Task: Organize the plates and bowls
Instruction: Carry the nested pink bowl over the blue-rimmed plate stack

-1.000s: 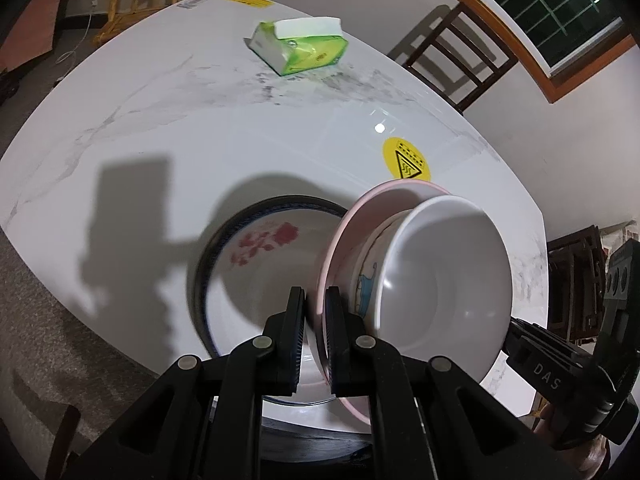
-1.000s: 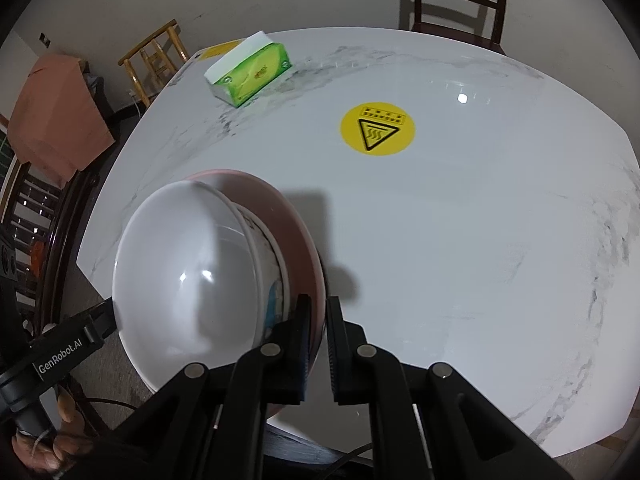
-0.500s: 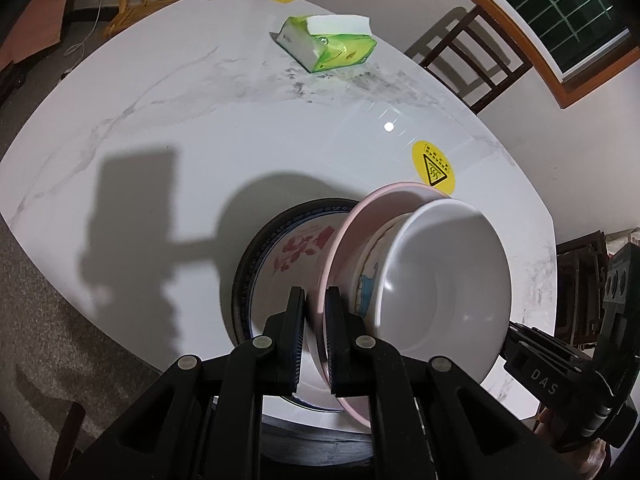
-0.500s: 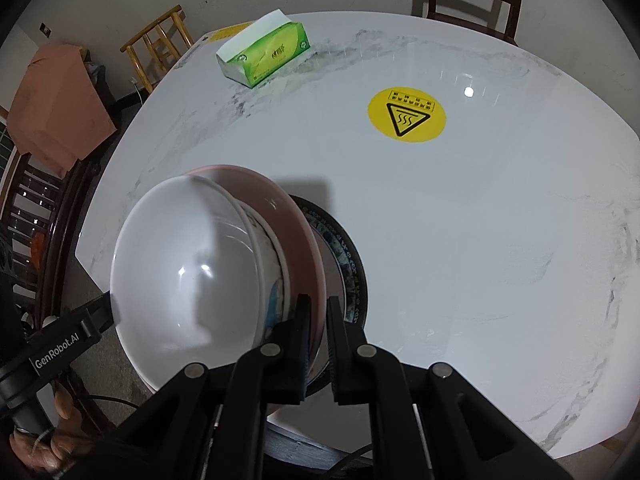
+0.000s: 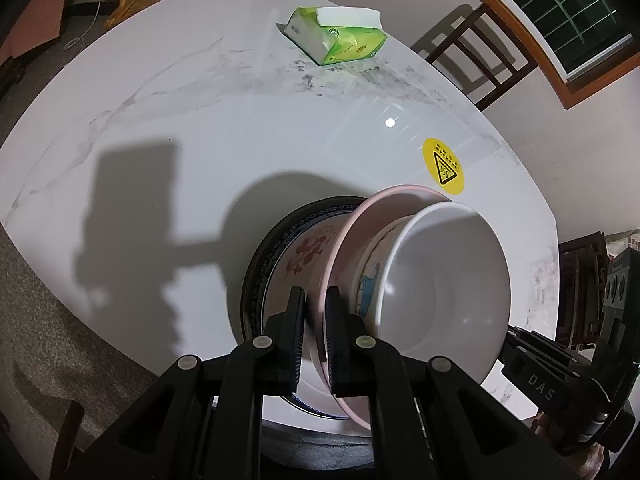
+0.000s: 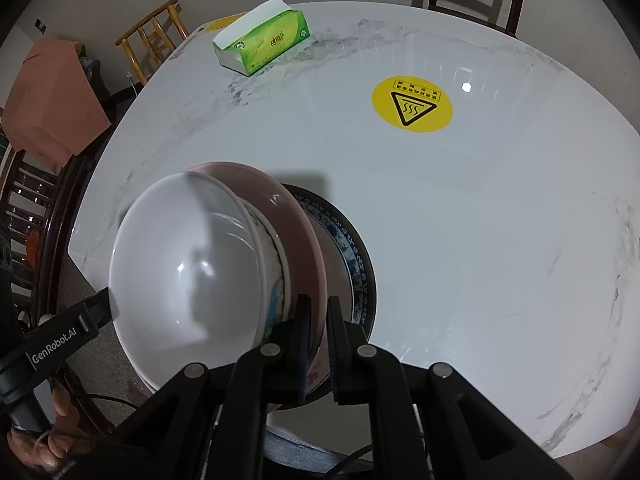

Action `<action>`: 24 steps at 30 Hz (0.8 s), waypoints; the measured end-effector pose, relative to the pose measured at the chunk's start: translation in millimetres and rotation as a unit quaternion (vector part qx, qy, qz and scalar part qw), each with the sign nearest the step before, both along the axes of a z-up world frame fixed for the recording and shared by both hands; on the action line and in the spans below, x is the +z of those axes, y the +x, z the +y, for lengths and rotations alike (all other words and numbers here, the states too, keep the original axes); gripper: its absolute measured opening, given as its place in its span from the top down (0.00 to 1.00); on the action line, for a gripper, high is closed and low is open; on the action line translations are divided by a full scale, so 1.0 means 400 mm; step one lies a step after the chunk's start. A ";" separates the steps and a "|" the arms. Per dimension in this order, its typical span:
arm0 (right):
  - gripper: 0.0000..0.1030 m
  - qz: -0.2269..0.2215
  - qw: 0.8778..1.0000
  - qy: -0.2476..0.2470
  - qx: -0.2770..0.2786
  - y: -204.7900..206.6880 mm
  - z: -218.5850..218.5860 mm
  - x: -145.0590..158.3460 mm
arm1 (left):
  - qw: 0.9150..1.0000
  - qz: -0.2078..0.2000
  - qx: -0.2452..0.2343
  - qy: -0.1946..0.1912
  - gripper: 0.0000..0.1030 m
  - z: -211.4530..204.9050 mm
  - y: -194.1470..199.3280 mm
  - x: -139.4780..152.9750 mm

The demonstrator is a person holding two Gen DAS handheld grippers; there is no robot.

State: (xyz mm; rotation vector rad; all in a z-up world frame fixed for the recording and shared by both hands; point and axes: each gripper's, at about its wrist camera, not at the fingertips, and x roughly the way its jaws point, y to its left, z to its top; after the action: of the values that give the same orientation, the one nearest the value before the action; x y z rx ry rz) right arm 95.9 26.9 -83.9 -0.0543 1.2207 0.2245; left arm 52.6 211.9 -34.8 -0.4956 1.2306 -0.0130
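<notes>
A pink plate (image 5: 360, 216) carries a patterned bowl (image 5: 370, 280) with a white bowl (image 5: 440, 280) nested in it. My left gripper (image 5: 316, 320) is shut on the plate's near rim. In the right wrist view my right gripper (image 6: 318, 328) is shut on the opposite rim of the pink plate (image 6: 296, 216), beside the white bowl (image 6: 188, 264). Directly under the stack a blue-rimmed plate (image 5: 304, 248) with red flowers lies on the white marble table (image 5: 200, 120); its rim (image 6: 352, 256) shows past the pink plate. Whether the two plates touch I cannot tell.
A green tissue box (image 5: 340, 36) sits at the table's far side. A yellow warning sticker (image 6: 412, 104) marks the tabletop beyond the plates. Dark wooden chairs (image 5: 476, 52) stand behind the table, a yellow one (image 6: 152, 44) at the far left. The table's near edge runs just below the plates.
Both grippers have carried the stack forward and downward over the blue-rimmed plate, which now sits largely under it. In the right wrist view that plate has come into sight. Both grips are unchanged.
</notes>
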 end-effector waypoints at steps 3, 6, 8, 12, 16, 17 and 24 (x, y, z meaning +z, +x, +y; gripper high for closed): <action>0.91 0.004 1.000 0.000 -0.002 0.000 0.000 -0.008 | 1.000 0.004 0.000 -0.002 0.95 0.002 0.002 -0.010; 0.91 -0.002 1.000 -0.005 0.000 -0.001 0.002 -0.007 | 1.000 0.004 0.001 -0.007 0.95 0.005 0.002 -0.015; 0.91 -0.002 1.000 -0.005 0.000 0.000 0.003 -0.007 | 1.000 0.003 0.002 -0.009 0.95 0.007 0.002 -0.016; 0.90 -0.003 1.000 -0.002 0.000 0.000 0.003 -0.007 | 1.000 -0.001 0.001 -0.009 0.95 0.008 0.001 -0.017; 0.90 -0.004 1.000 0.000 0.002 -0.003 0.003 -0.006 | 1.000 -0.005 0.001 -0.014 0.94 0.011 -0.001 -0.020; 0.89 -0.007 1.000 -0.003 0.004 -0.002 0.005 -0.006 | 1.000 -0.005 0.002 -0.017 0.94 0.013 -0.002 -0.021; 0.89 -0.021 1.000 -0.009 0.009 -0.004 0.009 -0.005 | 1.000 -0.012 0.002 -0.012 0.91 0.016 -0.007 -0.020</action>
State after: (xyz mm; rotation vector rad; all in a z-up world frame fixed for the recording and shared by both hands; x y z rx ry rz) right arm 94.2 30.6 -85.8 -0.0862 1.1803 0.2269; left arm 49.6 218.2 -42.7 -0.5181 1.2071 -0.0295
